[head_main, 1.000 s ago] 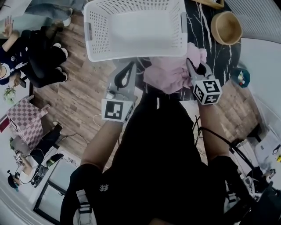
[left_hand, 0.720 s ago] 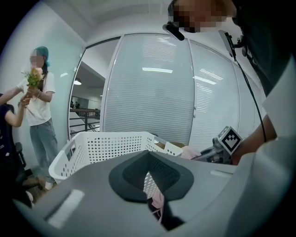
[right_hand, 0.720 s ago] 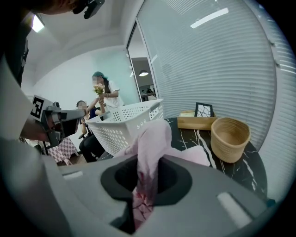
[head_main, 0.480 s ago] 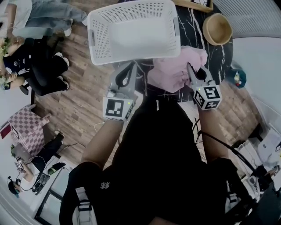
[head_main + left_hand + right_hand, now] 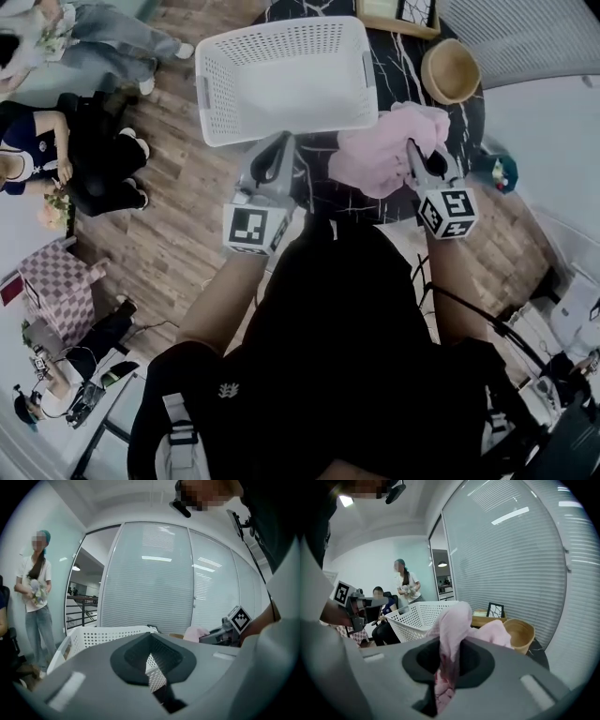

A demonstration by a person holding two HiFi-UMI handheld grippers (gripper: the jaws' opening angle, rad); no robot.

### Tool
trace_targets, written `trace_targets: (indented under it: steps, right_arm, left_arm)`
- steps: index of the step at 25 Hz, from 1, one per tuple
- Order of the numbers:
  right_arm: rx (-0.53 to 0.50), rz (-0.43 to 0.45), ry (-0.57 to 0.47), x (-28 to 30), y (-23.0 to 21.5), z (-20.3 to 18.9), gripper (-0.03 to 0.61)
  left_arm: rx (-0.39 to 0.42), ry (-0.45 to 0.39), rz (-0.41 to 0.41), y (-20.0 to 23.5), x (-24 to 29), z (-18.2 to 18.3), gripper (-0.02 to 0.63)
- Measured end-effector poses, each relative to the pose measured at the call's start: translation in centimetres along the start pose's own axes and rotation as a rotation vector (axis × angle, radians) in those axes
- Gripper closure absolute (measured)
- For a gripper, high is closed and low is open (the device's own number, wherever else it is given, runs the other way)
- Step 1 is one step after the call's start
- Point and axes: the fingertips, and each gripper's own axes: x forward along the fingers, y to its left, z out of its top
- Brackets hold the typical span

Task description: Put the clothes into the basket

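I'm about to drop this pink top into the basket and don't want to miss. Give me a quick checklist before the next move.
1. Right gripper jaws shut on the pink garment: ok.
2. Garment clear of the black table: cannot tell.
3. White basket open, with room inside: ok.
4. Garment above the basket: not ok; it hangs to the right of the near right corner.
5. Left gripper empty: cannot tell; the basket's corner shows between its jaws.
6. Wooden bowl out of the way: ok, right of the basket.

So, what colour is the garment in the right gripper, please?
The garment is pale pink, clearest in the right gripper view.
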Motion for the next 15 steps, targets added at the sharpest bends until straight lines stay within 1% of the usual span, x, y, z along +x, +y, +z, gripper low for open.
trace_targets:
  steps: [6, 12, 15]
  right_arm:
    - [-0.010, -0.046, -0.041, -2.0, -1.4, 2.5, 0.528]
    - [-0.037, -0.066, -0.079, -3.5, -2.2, 4.7, 0.528]
    - [-0.047, -0.072, -0.099, -4.0, -2.5, 5.9, 0.528]
  left_arm:
    - [-0.013, -0.021, 0.005, -0.1, -0.3, 1.1, 0.606]
    - [-0.012, -0.042, 0.011, -0.6, -0.4, 2.3, 0.607]
    - [-0.002, -0.071, 0.018, -0.6, -0.4, 3.3, 0.607]
